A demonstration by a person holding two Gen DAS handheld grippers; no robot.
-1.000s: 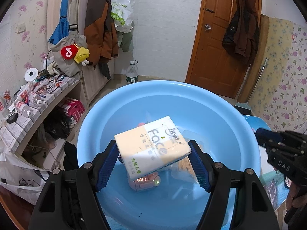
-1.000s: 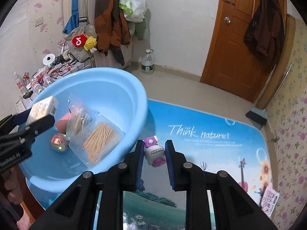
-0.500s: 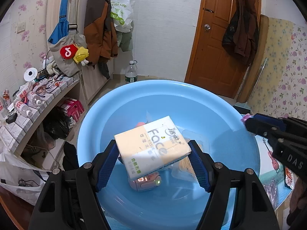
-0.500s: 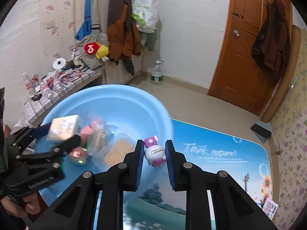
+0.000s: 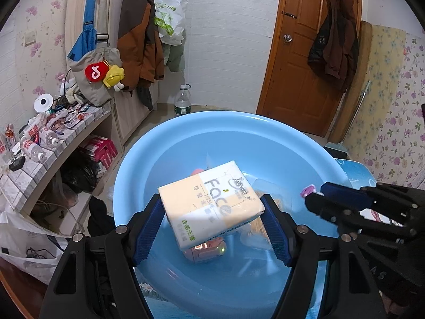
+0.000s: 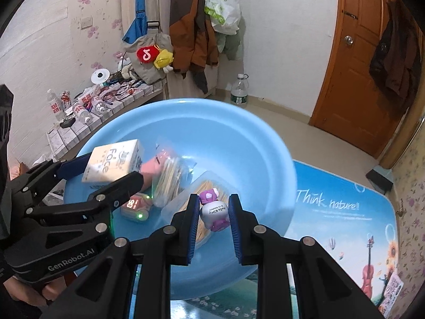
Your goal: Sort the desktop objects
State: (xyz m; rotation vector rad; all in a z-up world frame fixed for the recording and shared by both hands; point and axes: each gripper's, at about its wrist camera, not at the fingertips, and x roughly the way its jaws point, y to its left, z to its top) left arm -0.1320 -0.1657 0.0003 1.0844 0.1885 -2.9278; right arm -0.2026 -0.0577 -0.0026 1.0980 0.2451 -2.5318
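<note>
My left gripper [image 5: 212, 207] is shut on a cream and white "Face" tissue pack [image 5: 209, 202] and holds it above the blue basin [image 5: 186, 125]. My right gripper [image 6: 213, 208] is shut on a small white and purple Hello Kitty toy [image 6: 214, 211] over the basin's right side [image 6: 265, 143]. It enters the left wrist view from the right [image 5: 313, 195]. In the basin lie a pink digital clock [image 6: 134, 207], bags of toothpicks [image 6: 170, 175] and a pink object [image 6: 154, 166].
The basin stands on a blue "Think nature" desk mat [image 6: 345, 212]. A cluttered tiled shelf [image 5: 39, 138] runs along the left. A water bottle [image 5: 182, 103] stands on the floor, with hanging coats [image 5: 138, 40] and a wooden door [image 5: 305, 66] behind.
My right gripper has carried the Hello Kitty toy leftward from above the mat to over the basin. The left gripper has held the tissue pack nearly still.
</note>
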